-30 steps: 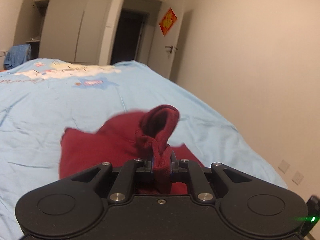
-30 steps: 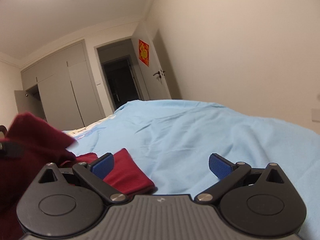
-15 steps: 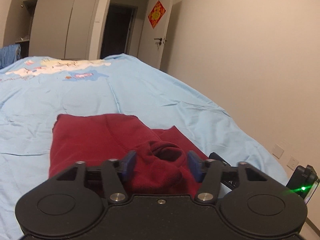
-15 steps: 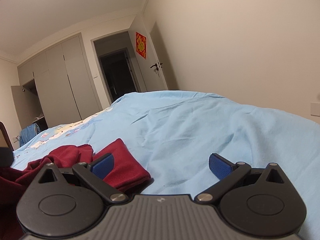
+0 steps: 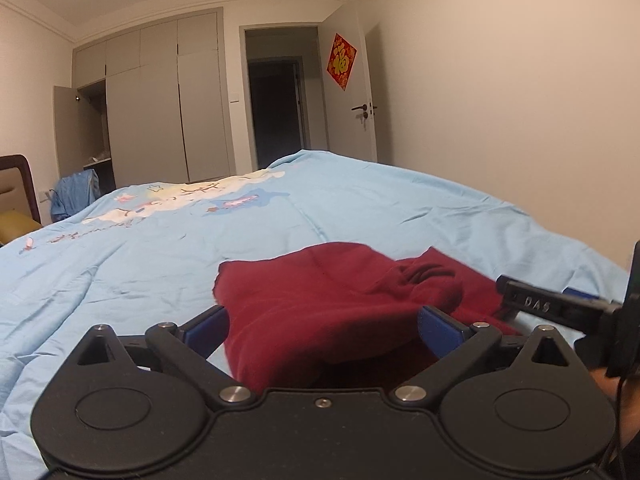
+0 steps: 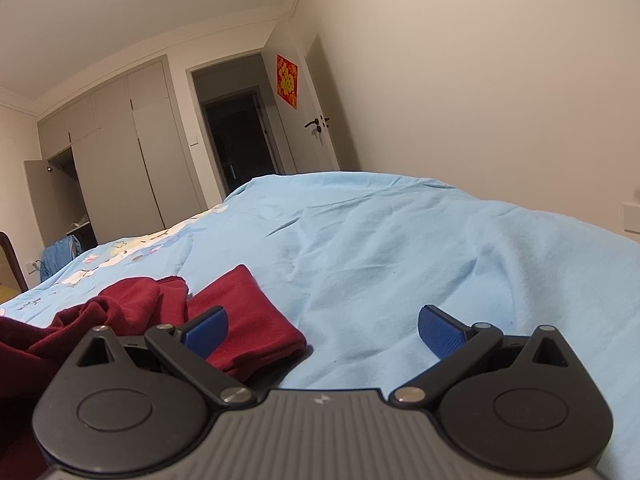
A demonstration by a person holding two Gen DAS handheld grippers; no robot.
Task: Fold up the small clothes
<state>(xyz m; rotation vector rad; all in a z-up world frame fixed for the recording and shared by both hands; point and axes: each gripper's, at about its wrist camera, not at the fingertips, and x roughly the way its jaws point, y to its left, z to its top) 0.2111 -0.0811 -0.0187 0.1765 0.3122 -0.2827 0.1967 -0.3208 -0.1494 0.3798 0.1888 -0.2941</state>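
**Letting go: the sleeve fold is laid down and both tools are free**

Releasing is what I read here. A second ago my left hand-held gripper (image 5: pixel 323 322) was pinched on a bunched cuff of the dark red sweater (image 5: pixel 320 296), lifted clear of the bed (image 5: pixel 160 248); now its blue pads stand wide apart with the cloth lying slack between them, nothing clamped. The sweater has settled onto the light blue bedcover near the bed's right edge, the carried part dropped across the body in a lumpy ridge rather than a flat panel.

My right hand-held gripper (image 6: pixel 323 326) is spread open as it was before, holding nothing. Its left pad hangs over the red sleeve end (image 6: pixel 248 320) that pokes out toward the right edge of the bed.

I take this to mean one fold is placed but untidy. The ridge probably wants smoothing, and the stray sleeve end looks like the next piece to bring in.
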